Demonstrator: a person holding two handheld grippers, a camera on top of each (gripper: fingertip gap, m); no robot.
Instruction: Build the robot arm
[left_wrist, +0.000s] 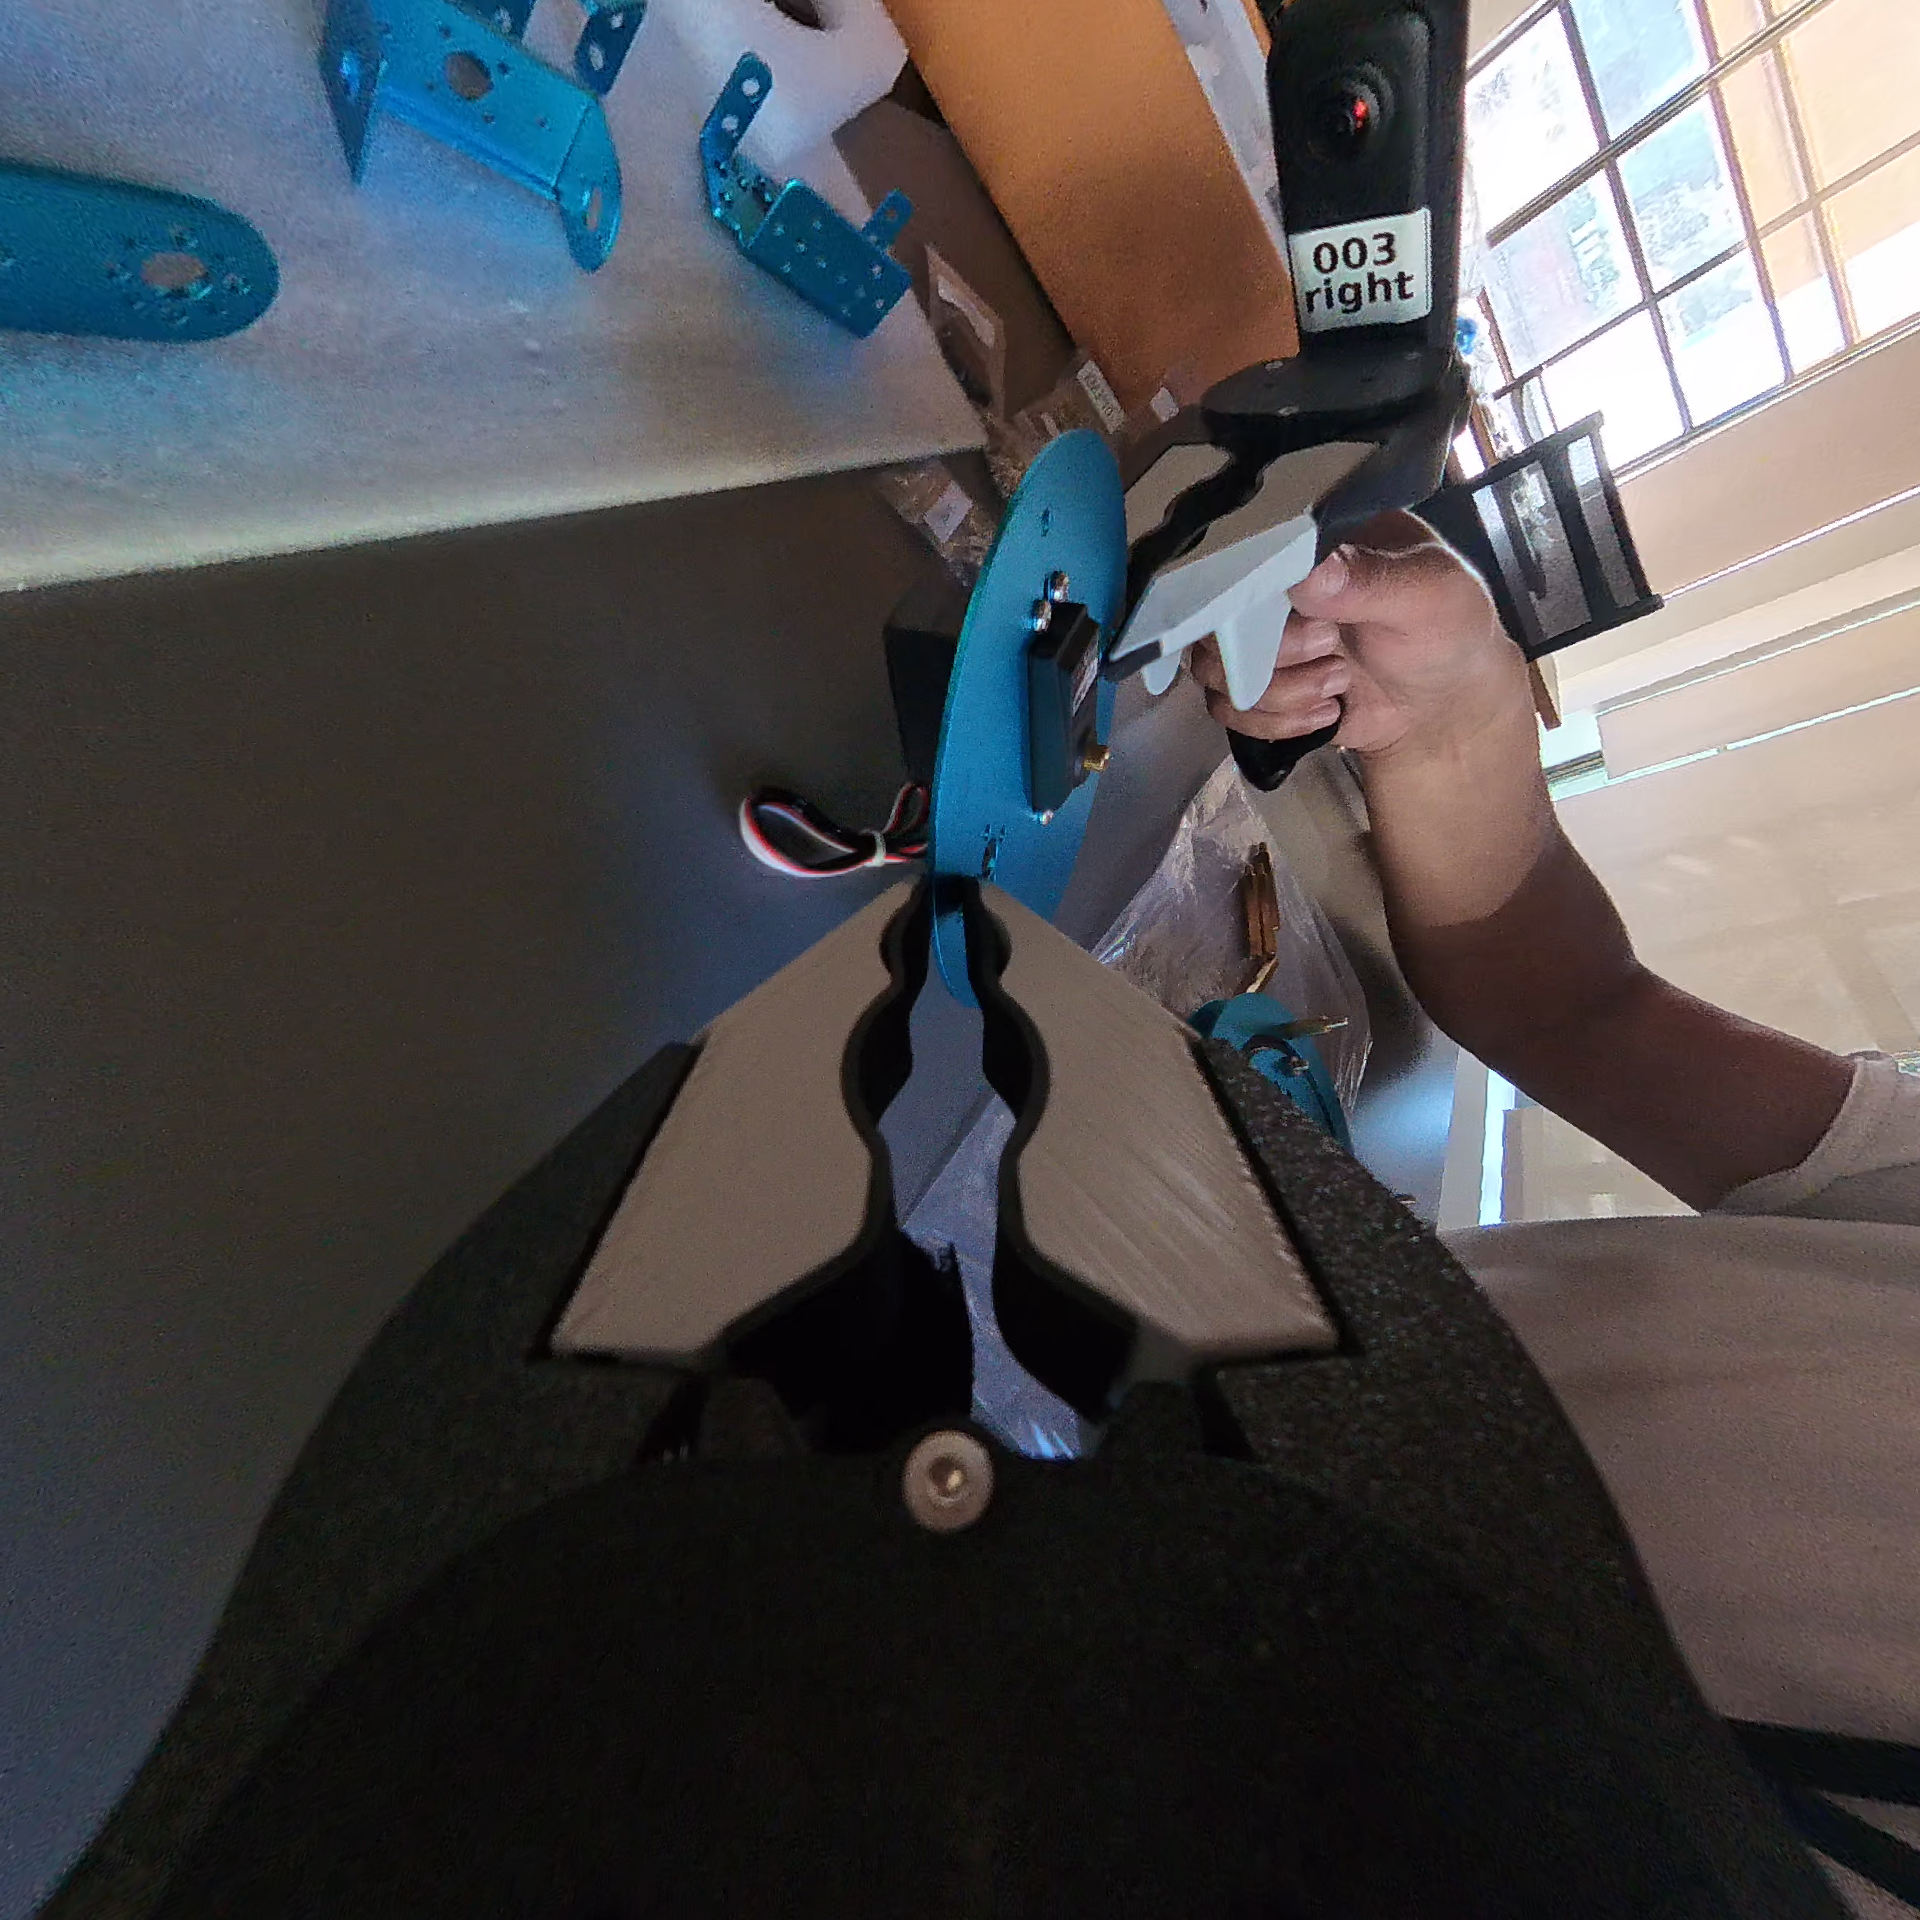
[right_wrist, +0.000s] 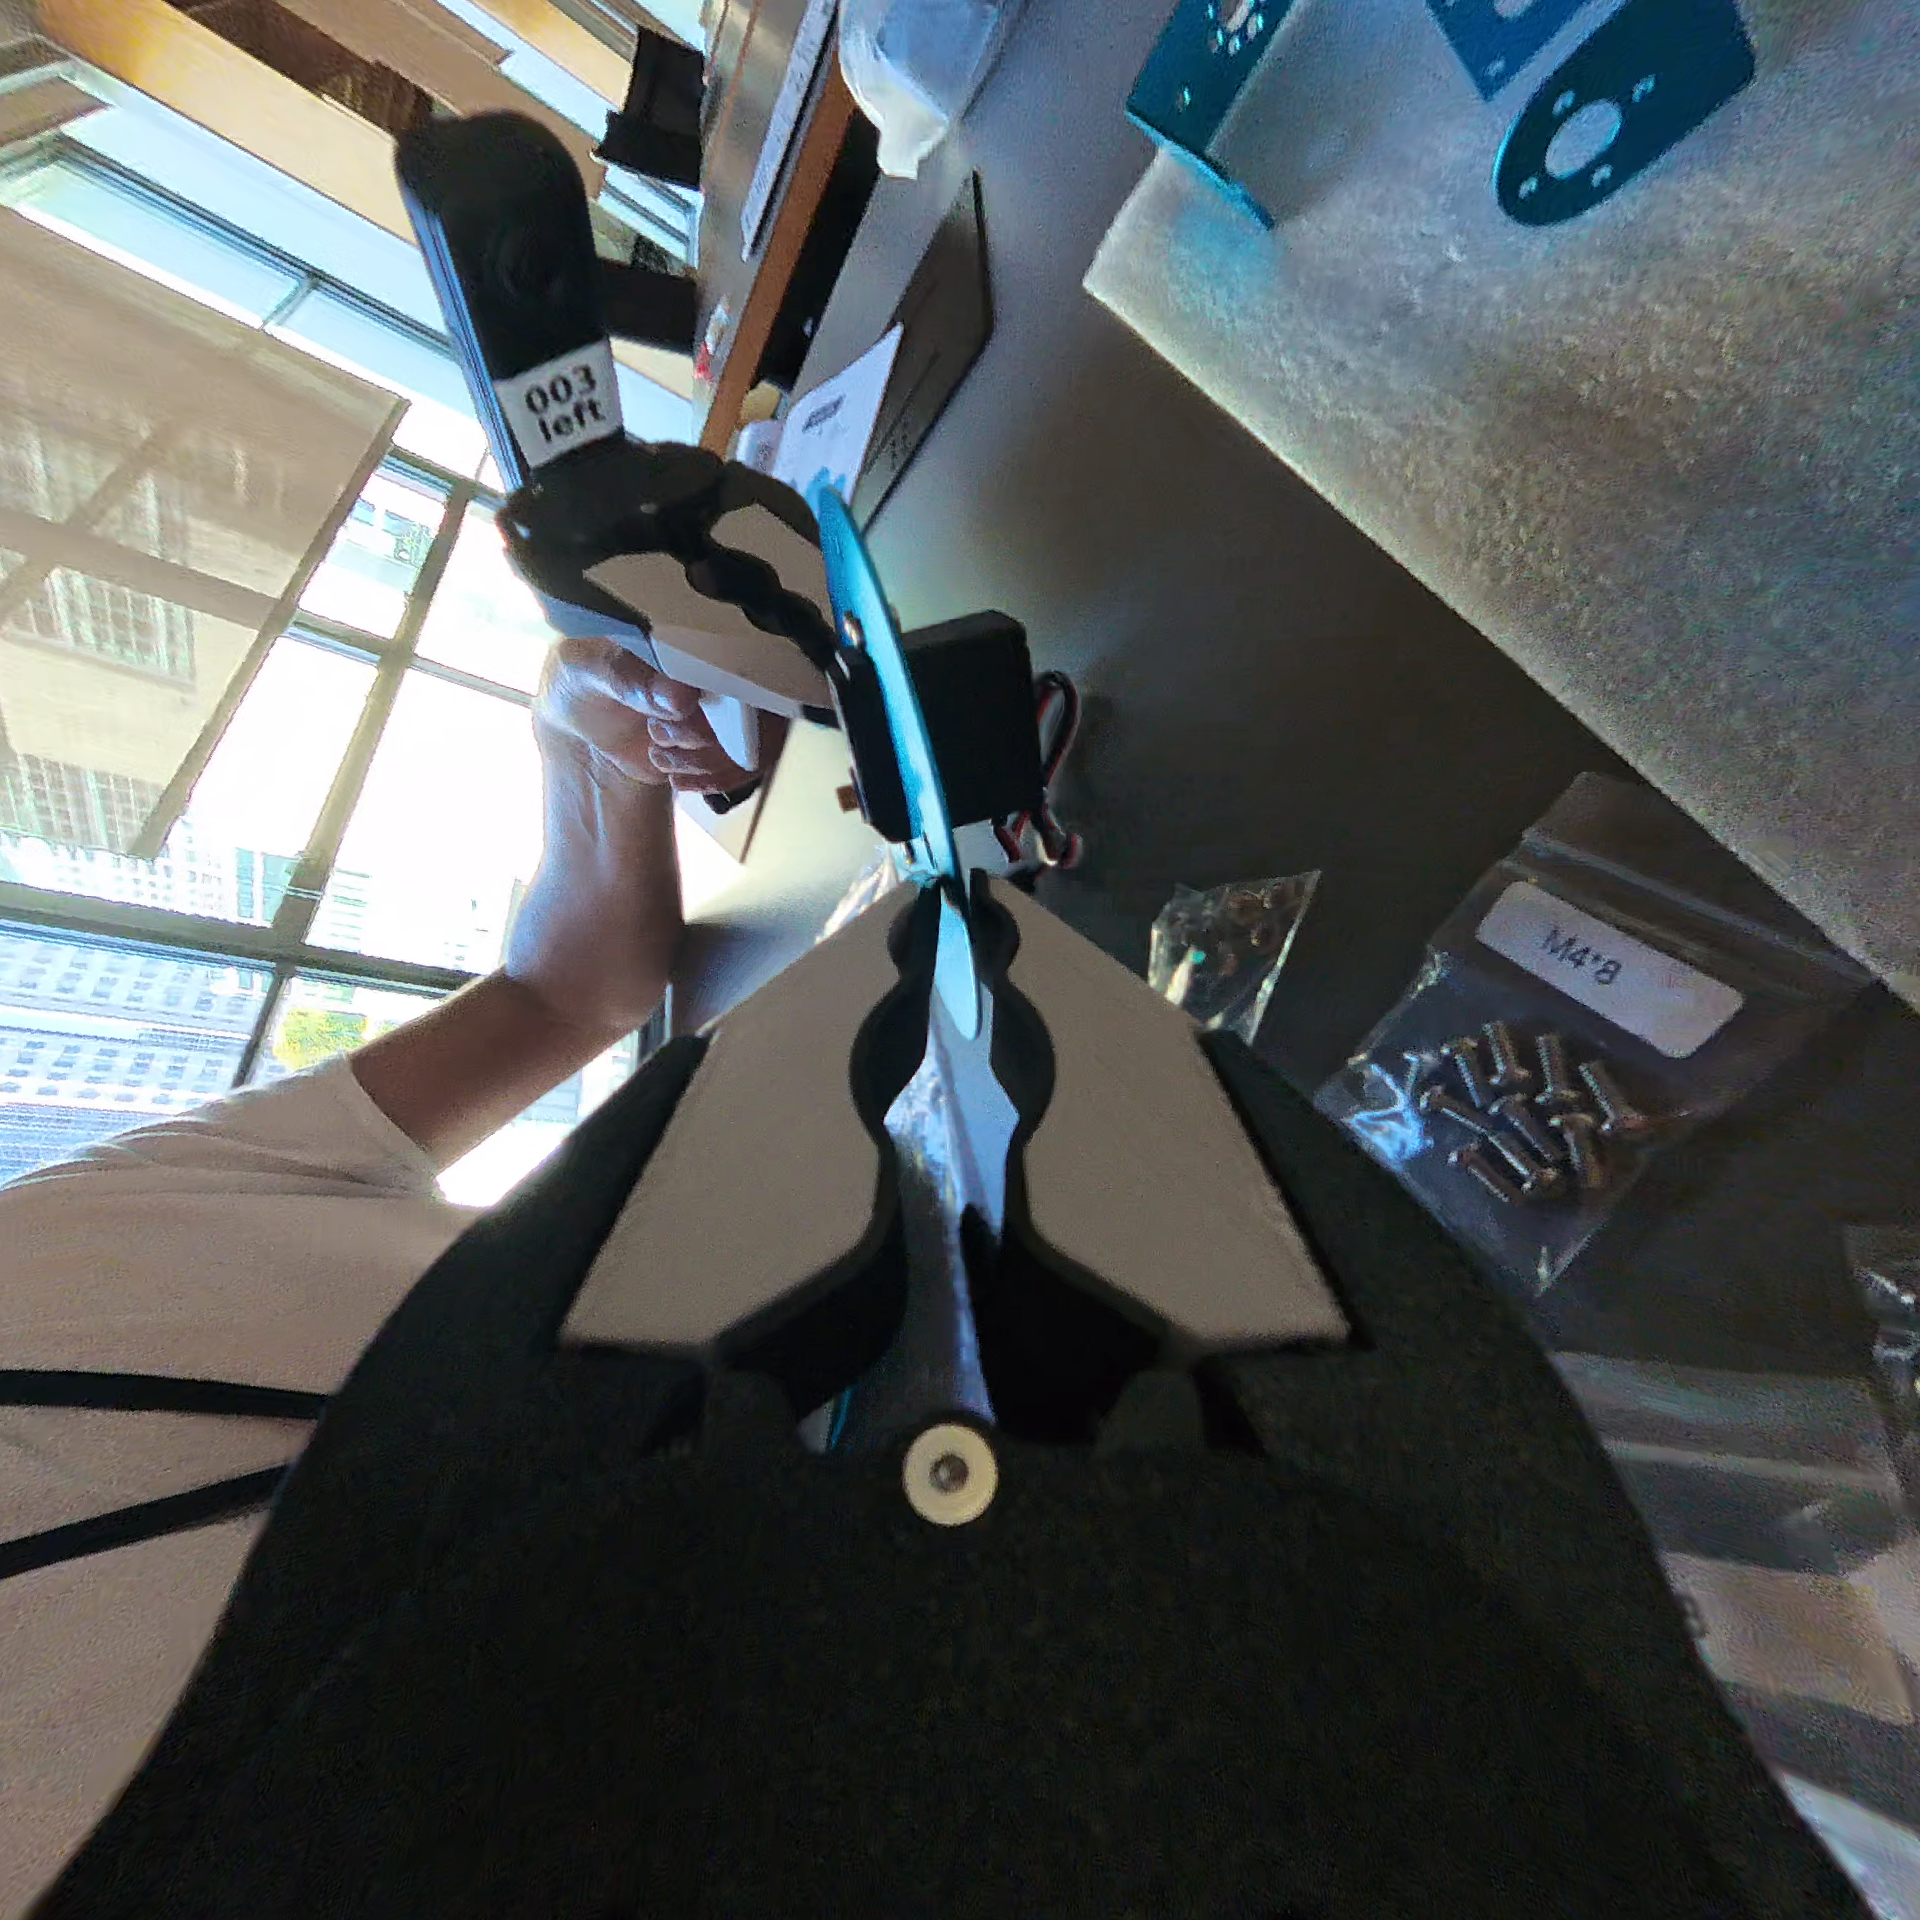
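Observation:
A round blue metal plate (left_wrist: 997, 644) with a black servo (left_wrist: 1060, 717) bolted through it is held in the air between both grippers. My left gripper (left_wrist: 945, 896) is shut on the plate's near edge. My right gripper (left_wrist: 1127, 556), held by a hand (left_wrist: 1382, 644), is shut on the opposite edge. In the right wrist view my right gripper (right_wrist: 951, 896) clamps the plate (right_wrist: 888, 644), seen edge-on. My left gripper (right_wrist: 828, 623) grips its far edge. The servo body (right_wrist: 971, 707) and its red, white and black wires (right_wrist: 1049, 831) hang on the table side.
Blue brackets (left_wrist: 478, 104) (left_wrist: 790, 229) and an oval blue plate (left_wrist: 125, 260) lie on a white foam mat (left_wrist: 416, 395). Bags of screws (right_wrist: 1538, 1091) (right_wrist: 1236, 935) lie on the dark table (right_wrist: 1299, 675). A cardboard box (left_wrist: 1091, 156) stands behind. Windows are on the person's side. The gap from one gripper's tips to the other's is roughly 9 cm.

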